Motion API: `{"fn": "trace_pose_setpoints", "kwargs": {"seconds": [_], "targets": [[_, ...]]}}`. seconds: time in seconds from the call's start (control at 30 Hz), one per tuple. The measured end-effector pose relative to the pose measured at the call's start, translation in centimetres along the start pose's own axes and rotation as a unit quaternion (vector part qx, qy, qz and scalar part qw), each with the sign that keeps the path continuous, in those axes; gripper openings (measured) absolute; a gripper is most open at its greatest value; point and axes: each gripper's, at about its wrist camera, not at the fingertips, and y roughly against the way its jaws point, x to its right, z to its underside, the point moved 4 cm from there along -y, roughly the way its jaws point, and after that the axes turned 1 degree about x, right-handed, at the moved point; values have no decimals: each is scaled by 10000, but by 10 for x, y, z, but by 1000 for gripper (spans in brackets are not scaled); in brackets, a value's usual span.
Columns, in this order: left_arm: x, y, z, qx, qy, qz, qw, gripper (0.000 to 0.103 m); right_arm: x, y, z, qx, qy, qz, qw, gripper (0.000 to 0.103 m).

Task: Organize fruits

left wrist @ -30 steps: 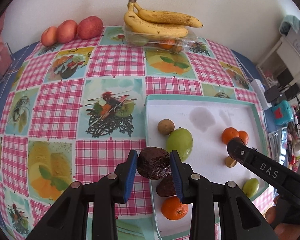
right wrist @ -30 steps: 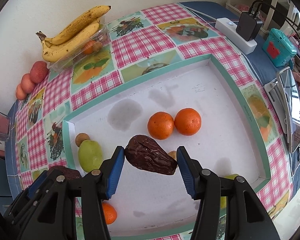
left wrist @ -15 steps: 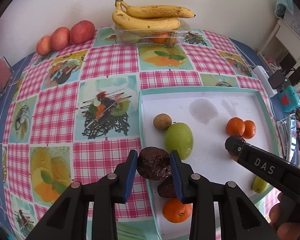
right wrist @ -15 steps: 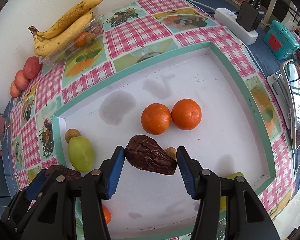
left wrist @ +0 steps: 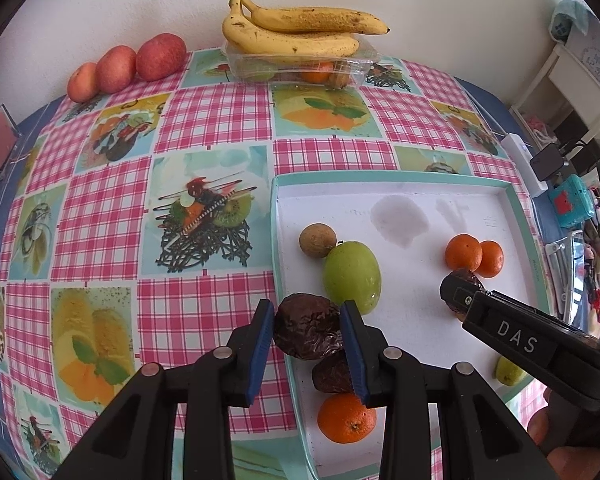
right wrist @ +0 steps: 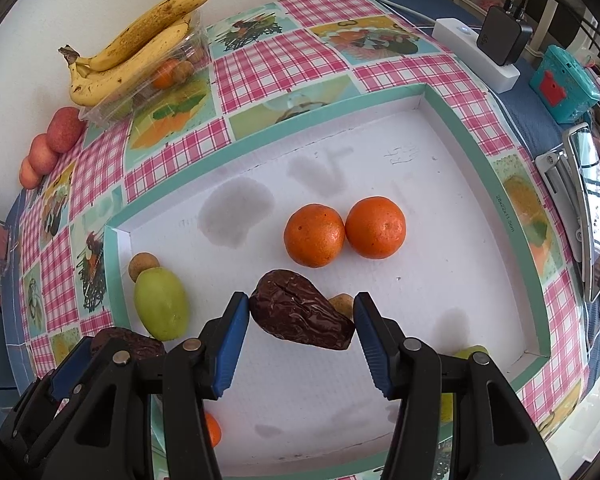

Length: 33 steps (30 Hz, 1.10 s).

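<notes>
Each claw is pinching a wrinkly dark fruit. The right claw point(right wrist: 300, 322) has the long wrinkled fruit point(right wrist: 300, 316) crosswise above the tray point(right wrist: 452, 120), just short of the two oranges point(right wrist: 314, 235). The left claw point(left wrist: 307, 334) holds the round wrinkled fruit point(left wrist: 306, 326) over the tray's left rim.

small tan fruit point(right wrist: 342, 305): mostly hidden behind held date | container fruits point(left wrist: 316, 76): blurred

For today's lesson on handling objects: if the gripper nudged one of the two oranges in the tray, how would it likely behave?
The two oranges look round and sit on the tray's flat white floor, so a nudged one would probably roll. They appear to touch, so pushing one may shift the other. The rim would likely stop it. The dimpled peel probably grips well.
</notes>
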Motion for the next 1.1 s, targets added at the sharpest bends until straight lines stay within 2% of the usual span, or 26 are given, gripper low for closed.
{"fn": "trace_pose_setpoints", "kwargs": {"seconds": [0.53, 0.57, 0.63, 0.73, 0.8, 0.83, 0.9, 0.97, 1.1], "targets": [[-8, 9, 1, 51, 268, 277, 9992, 40, -3, 5, 1, 54, 219, 5, 9997, 56], [-11, 11, 1, 65, 311, 294, 9991, 46, -3, 6, 1, 57, 229, -2, 9997, 56], [-15, 14, 1, 100, 410, 347, 9985, 53, -6, 8, 3, 64, 267, -36, 9996, 56], [-22, 18, 1, 128, 566, 424, 9974, 53, -7, 10, 7, 78, 317, -52, 9995, 56], [-30, 20, 2, 157, 709, 396, 9966, 55, -8, 9, 10, 69, 343, -92, 9993, 61], [-35, 20, 3, 170, 785, 355, 9961, 61, -8, 9, 13, 64, 348, -105, 9993, 68], [-48, 21, 4, 207, 973, 176, 9949, 71, -9, 9, 16, 71, 365, -92, 9993, 69], [-64, 19, 8, 202, 1153, -163, 9930, 84, -11, 9, 20, 94, 408, -67, 9991, 71], [-92, 17, 16, 225, 1387, -633, 9880, 96, -17, 11, 29, 159, 532, -33, 9985, 82]]}}
